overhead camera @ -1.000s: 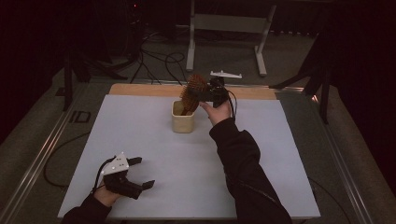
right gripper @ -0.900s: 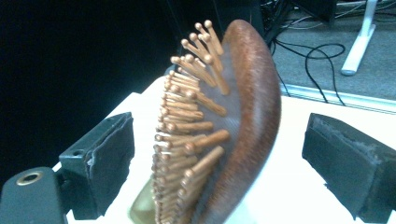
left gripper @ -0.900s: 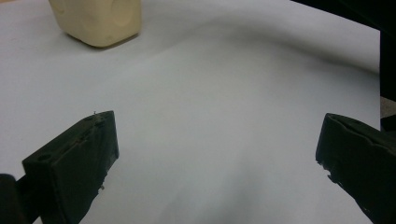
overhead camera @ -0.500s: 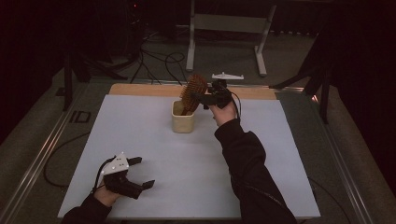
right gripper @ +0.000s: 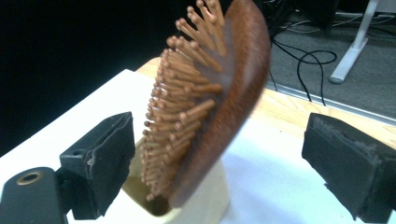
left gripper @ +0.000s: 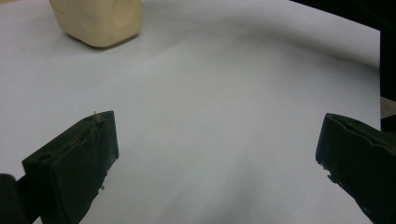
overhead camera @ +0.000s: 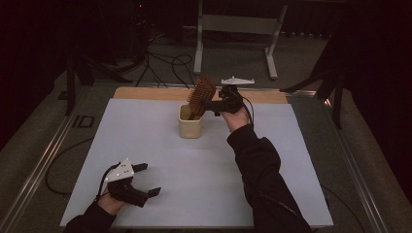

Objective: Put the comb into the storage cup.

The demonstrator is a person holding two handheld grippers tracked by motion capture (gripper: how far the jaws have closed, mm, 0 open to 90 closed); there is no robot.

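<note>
The hairbrush (right gripper: 210,107) is of reddish-brown wood, with an oval head and many light wooden pins with round tips. It stands tilted in the cream cup (overhead camera: 190,127), handle down, near the far edge of the white worktop (overhead camera: 204,184). The right hand-held gripper (right gripper: 219,154) is open around the head, without touching it. The left hand-held gripper (overhead camera: 144,178) is open too, low over the near left corner
</note>
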